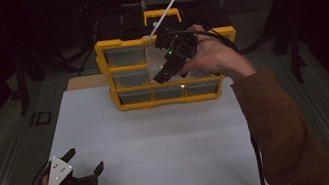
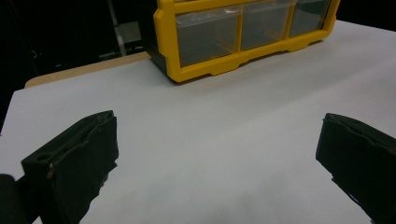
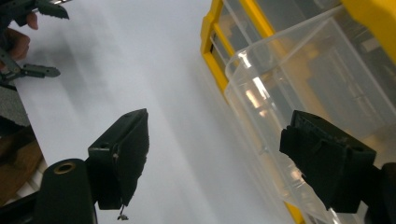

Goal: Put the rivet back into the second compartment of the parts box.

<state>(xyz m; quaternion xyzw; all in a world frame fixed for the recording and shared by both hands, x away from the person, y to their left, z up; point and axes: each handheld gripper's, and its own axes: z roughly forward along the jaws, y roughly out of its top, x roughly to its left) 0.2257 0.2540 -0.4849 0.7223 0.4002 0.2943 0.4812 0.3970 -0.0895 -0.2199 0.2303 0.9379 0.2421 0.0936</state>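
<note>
Dim room; white board (image 1: 163,158) on table, yellow organizer (image 1: 114,47) possibly at rear.

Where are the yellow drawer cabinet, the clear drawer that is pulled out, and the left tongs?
yellow drawer cabinet (image 1: 114,44): high view, top left corner of its frame.
clear drawer (image 3: 299,60): right gripper view, its see-through side wall.
left tongs (image 1: 85,160): high view, midway between the two black tips.

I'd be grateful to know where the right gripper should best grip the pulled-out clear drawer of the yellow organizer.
Probably the clear drawer's front wall, approached from the organizer's front: that thin lip sticks out from the frame, offering open jaws of the right gripper one pad inside, one outside.
</note>
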